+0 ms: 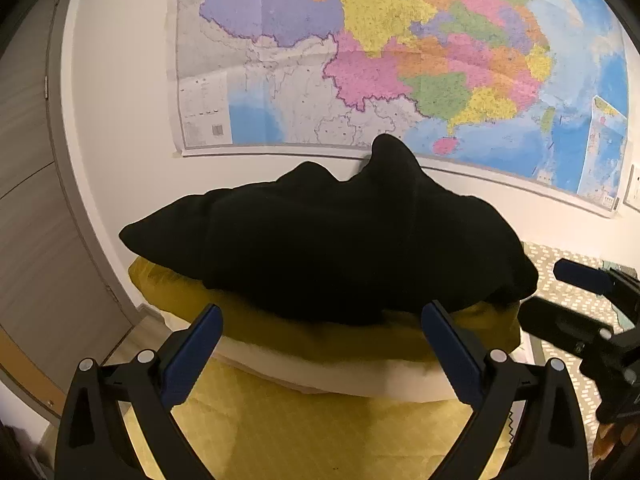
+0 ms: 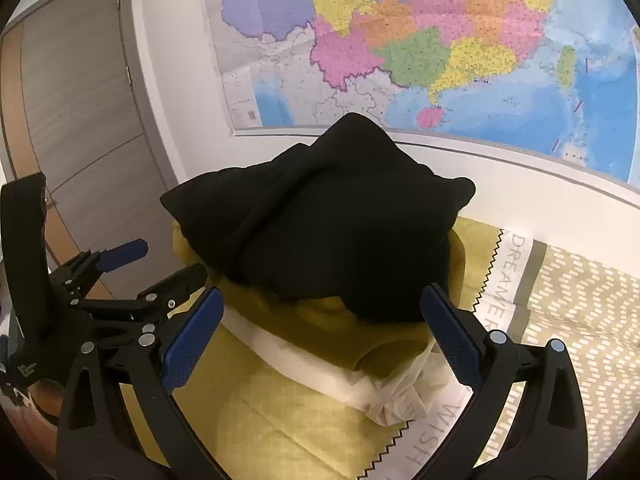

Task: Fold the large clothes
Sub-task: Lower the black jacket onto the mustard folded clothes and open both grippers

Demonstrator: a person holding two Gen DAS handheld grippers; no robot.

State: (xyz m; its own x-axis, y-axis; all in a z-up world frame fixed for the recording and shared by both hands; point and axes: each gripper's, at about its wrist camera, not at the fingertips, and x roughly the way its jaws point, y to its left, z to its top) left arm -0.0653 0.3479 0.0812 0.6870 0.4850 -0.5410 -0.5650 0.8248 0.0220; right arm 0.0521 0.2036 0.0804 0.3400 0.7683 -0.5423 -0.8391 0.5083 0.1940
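A folded black garment [image 1: 328, 248] lies on top of a stack of a mustard-yellow cloth [image 1: 360, 336] and a white one [image 1: 332, 376], on a yellow bedspread. It also shows in the right wrist view [image 2: 328, 224]. My left gripper [image 1: 322, 316] is open and empty, its blue pads just short of the stack's near edge. My right gripper [image 2: 322, 300] is open and empty too, just in front of the stack. The right gripper appears at the right of the left wrist view [image 1: 560, 292], the left gripper at the left of the right wrist view [image 2: 160, 260].
A large coloured wall map [image 1: 400, 60] hangs on the white wall behind the stack. A grey door [image 2: 80, 100] stands to the left. A patterned grey-and-white bedcover [image 2: 580, 320] with printed lettering lies to the right.
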